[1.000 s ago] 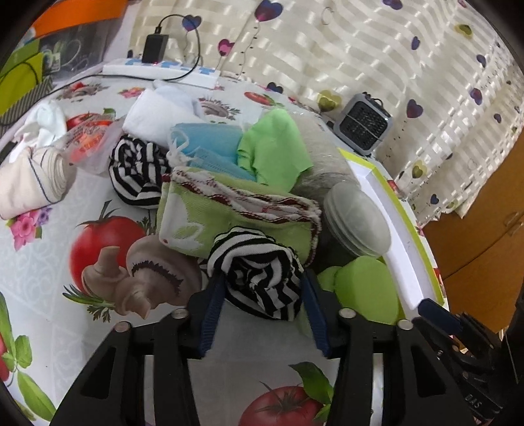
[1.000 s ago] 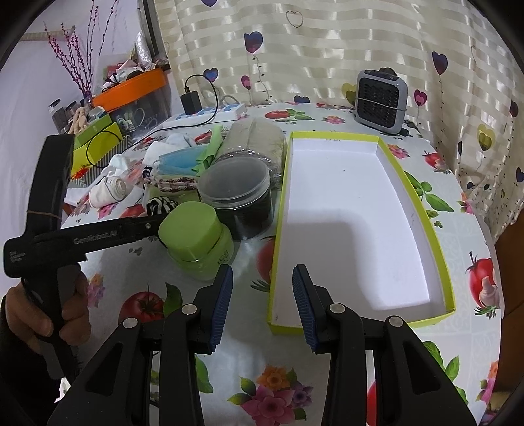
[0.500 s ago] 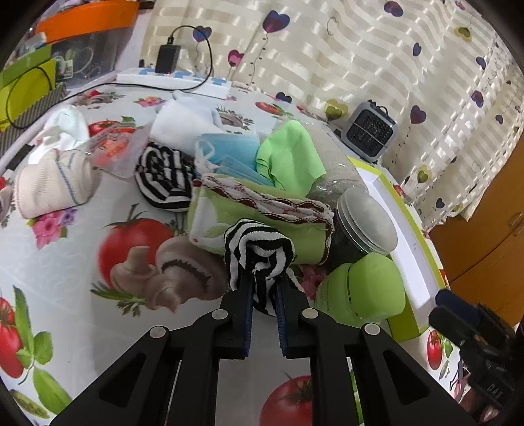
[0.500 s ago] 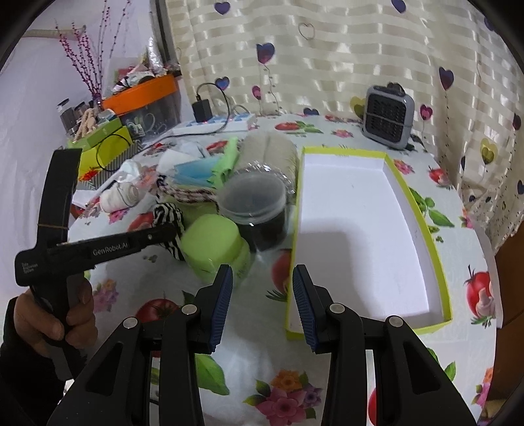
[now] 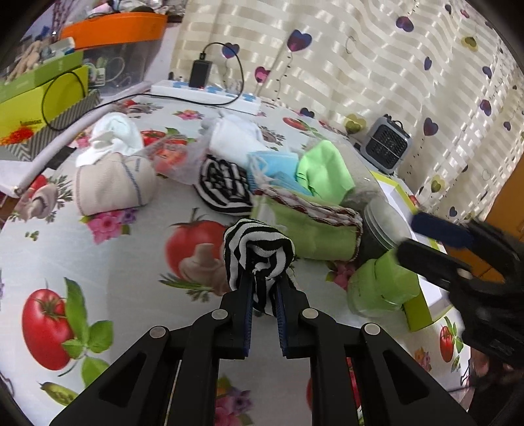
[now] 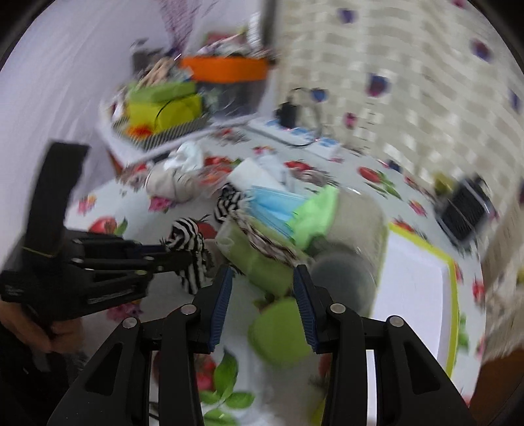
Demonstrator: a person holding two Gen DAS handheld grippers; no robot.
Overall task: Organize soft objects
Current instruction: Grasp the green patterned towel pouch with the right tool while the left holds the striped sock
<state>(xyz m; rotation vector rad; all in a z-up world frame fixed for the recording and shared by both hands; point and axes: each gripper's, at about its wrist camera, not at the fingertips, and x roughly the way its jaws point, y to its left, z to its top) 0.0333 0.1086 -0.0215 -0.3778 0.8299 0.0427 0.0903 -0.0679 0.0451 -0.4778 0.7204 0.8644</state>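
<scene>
Striped sock [image 5: 258, 252], black-and-white, rolled: now pinched in the left gripper [image 5: 263, 295], jaws narrow, cloth bunched between the pads and lifted just clear of the tablecloth [image 5: 108, 268]. A second ago the jaws stood wide around it while it sat against the green towel [image 5: 314, 229]; they have since closed and the sock has come away from the pile. Pick done, so the next step is likely a carry to the white tray [image 6: 412, 291] with the lime rim, which sits on the far side of the jars.

Right gripper [image 6: 262, 304]: jaws opening, nothing between them, no grip. It has swung from facing the tray to facing the pile; its view is motion-blurred. Probably lining up on the green towel or the lime jar [image 6: 278, 334] just below it.

Rest of pile: second striped sock [image 5: 222, 186], blue masks [image 5: 275, 167], green cloth [image 5: 324, 170], white cloth [image 5: 235, 137], beige bundle [image 5: 111, 183] set apart to the left, dark lidded jar [image 5: 383, 222] beside the towel.

Surface: table under a glossy cloth printed with tomatoes, mushrooms, flowers. Behind: power strip [image 5: 206, 91] with charger plugged in, small grey fan [image 5: 386, 147], striped curtain [image 5: 360, 65] with hearts, orange bin [image 5: 114, 28] and green boxes at far left.
</scene>
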